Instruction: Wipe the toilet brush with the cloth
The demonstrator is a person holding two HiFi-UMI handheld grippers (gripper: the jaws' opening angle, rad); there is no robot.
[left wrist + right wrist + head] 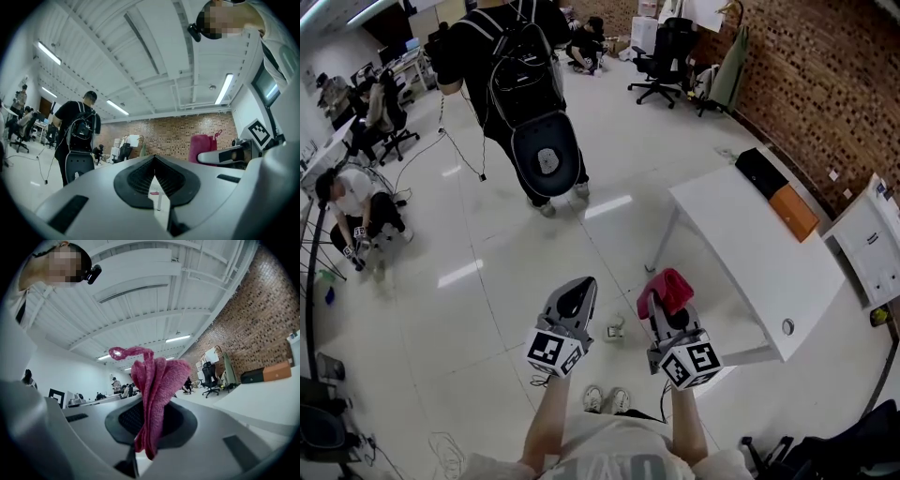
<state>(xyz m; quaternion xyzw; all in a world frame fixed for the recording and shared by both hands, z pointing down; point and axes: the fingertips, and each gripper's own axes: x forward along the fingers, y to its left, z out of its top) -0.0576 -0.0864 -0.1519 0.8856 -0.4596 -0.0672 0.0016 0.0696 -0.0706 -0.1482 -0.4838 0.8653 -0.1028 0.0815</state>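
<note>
So the right gripper (662, 309) was clamped on the cloth (668, 288), bunched up past its tips; the left gripper (579, 289) was shut, empty. No brush in any view, so couldn't tell which way it lay. The table (750, 244) sat off right, nearer the right gripper
</note>
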